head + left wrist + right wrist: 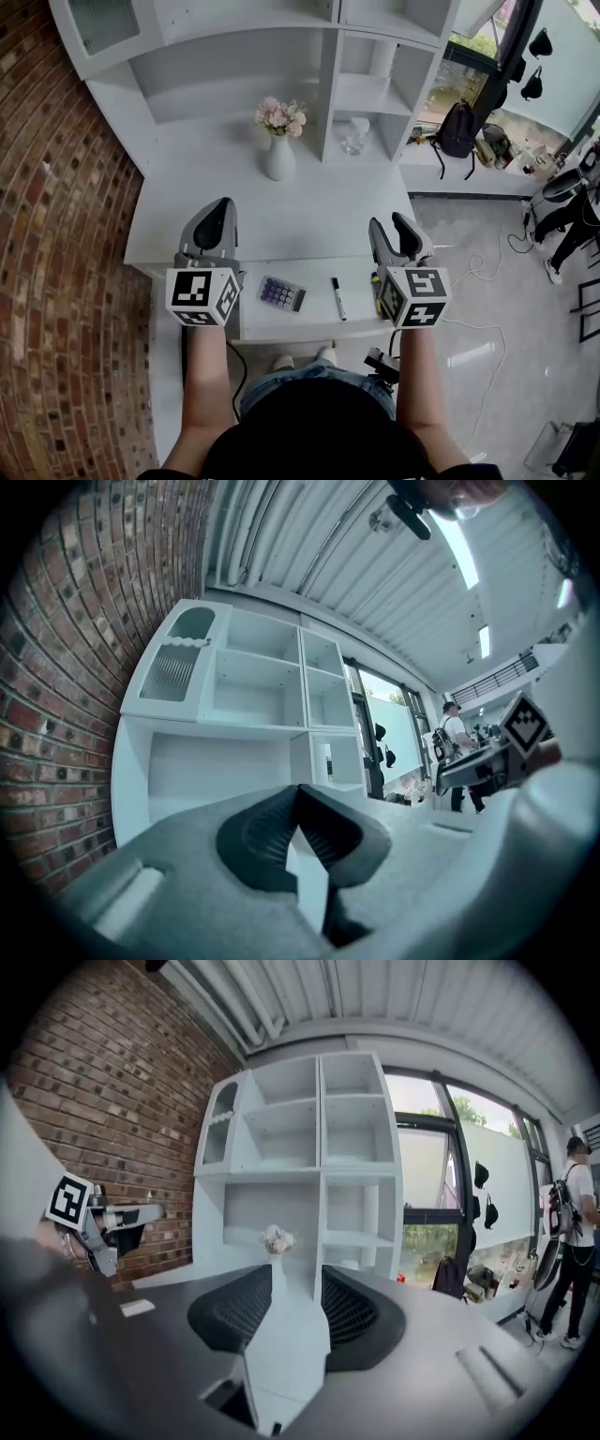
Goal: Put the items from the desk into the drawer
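Marker (337, 298) lies front-to-back in the open drawer (281, 324), beside a calculator (281, 293). Left gripper (217, 212) is closed and empty; right gripper (390, 227) stands parted, empty.

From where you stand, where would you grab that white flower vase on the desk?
Probably the vase by its narrow neck, just under the flowers, coming in level from the front. It stands upright and widens downward, so jaws closing from either side there get the slimmest part without crushing the blooms.
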The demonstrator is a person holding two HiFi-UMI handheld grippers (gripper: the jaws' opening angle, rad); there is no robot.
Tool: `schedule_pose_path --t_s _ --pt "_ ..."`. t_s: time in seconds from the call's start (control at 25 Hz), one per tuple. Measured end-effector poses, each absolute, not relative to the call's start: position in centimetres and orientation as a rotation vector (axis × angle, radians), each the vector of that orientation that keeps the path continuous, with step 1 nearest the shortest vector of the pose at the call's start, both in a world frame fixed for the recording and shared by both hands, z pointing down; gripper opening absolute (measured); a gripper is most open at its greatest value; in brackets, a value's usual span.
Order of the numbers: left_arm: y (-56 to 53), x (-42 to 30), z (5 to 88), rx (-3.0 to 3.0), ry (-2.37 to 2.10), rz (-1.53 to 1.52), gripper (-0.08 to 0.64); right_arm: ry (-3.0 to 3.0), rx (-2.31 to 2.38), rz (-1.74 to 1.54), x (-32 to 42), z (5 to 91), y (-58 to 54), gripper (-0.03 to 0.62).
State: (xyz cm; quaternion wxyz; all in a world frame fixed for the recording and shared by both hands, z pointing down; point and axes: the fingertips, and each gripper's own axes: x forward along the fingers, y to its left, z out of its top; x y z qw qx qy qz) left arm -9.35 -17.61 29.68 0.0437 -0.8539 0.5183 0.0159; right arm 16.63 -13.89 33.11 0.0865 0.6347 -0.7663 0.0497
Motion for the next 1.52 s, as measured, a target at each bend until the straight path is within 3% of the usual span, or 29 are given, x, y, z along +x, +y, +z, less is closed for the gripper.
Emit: schedule_pose_path --t_s 0.2,0.4,0.72,1.52 --pt "-17.4 -9.4 28.5 -2.592 1.565 0.074 -0.002 -2.376 2.023 -0.066 17.8 27.7 -13.5 0.134" --pt "-17.2 -9.9 26.8 -2.545 1.546 0.088 -0.002 -2.422 2.090 -0.257 18.8 23.0 -11.8 0.008" --pt "-17.0 -10.1 23.6 -2.483 1.531 0.144 -0.002 -2.356 1.984 -0.509 17.8 20.4 -10.1 0.009" --pt "-17.5 -8.1 22.6 -2.480 1.488 0.142 -0.002 -2.303 2.008 -0.458 19.1 21.0 -10.8 0.009"
